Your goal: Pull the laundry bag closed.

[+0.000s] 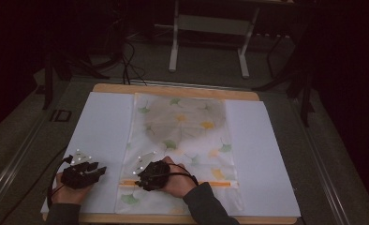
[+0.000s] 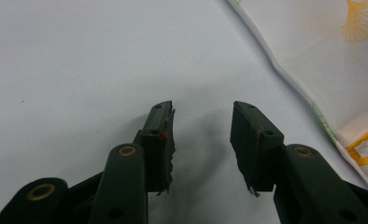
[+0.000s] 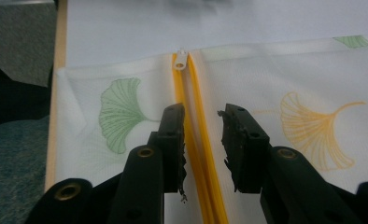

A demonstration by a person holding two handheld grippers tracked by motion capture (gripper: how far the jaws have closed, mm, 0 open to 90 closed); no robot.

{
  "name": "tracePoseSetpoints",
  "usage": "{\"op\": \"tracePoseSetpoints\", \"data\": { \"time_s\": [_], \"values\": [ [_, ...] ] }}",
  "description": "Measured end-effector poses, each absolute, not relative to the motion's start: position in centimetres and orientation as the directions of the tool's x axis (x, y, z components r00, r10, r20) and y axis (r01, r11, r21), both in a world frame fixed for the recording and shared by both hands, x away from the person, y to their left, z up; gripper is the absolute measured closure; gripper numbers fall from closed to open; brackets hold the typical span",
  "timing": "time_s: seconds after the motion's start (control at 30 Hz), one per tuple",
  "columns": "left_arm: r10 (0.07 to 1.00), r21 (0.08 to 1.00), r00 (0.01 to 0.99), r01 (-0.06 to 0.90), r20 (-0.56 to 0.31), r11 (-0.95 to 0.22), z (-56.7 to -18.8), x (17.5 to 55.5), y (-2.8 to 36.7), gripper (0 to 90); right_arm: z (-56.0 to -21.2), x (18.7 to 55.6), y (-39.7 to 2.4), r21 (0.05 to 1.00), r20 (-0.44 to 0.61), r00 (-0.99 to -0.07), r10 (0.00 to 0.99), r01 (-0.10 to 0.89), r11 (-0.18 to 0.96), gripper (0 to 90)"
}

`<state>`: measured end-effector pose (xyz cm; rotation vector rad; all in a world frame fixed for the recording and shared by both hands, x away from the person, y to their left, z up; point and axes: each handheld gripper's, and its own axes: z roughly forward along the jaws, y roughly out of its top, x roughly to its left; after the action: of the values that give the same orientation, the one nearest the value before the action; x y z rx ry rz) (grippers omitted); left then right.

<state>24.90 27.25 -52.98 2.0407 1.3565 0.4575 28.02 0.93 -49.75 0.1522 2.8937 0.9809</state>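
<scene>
Right hand-held gripper [image 3: 201, 135], jaws apart, straddles the mesh laundry bag's [image 3: 289, 79] yellow zip [image 3: 191, 121] (slider [image 3: 180, 60] ungrasped); left hand-held gripper [image 2: 201, 135] open, idle on tabletop [image 2: 79, 70]

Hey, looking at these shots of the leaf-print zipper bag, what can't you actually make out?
- Dark item inside the bag: high view, veiled by mesh, dim and unidentifiable.
- Zipper pull: right gripper view, small and blurred.
- Right gripper: high view, the hand covers its jaws.
- Yellow zipper: left gripper view, cut by the edge.

High view looks down on the tabletop [image 1: 103, 117]; both tool cameras sit close, sharing its mesh bag [image 3: 289, 79].
</scene>
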Motion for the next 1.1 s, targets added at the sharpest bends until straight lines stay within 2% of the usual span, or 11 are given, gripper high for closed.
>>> {"op": "tracePoseSetpoints", "data": {
  "time_s": [0.87, 1.1],
  "values": [
    [0.909, 0.675, 0.414, 0.687, -0.057, -0.27, -53.0, 24.9, 27.2, 59.3, -50.9, 27.6, 4.8, 0.596, -0.031, -0.996, 0.081, 0.046, 0.802, 68.8],
    [0.909, 0.676, 0.412, 0.687, -0.06, -0.266, -53.0, 24.9, 27.2, 59.3, -51.4, 28.2, 5.7, 0.574, -0.026, -0.997, 0.073, 0.045, 0.818, 73.7]
  ]
}}
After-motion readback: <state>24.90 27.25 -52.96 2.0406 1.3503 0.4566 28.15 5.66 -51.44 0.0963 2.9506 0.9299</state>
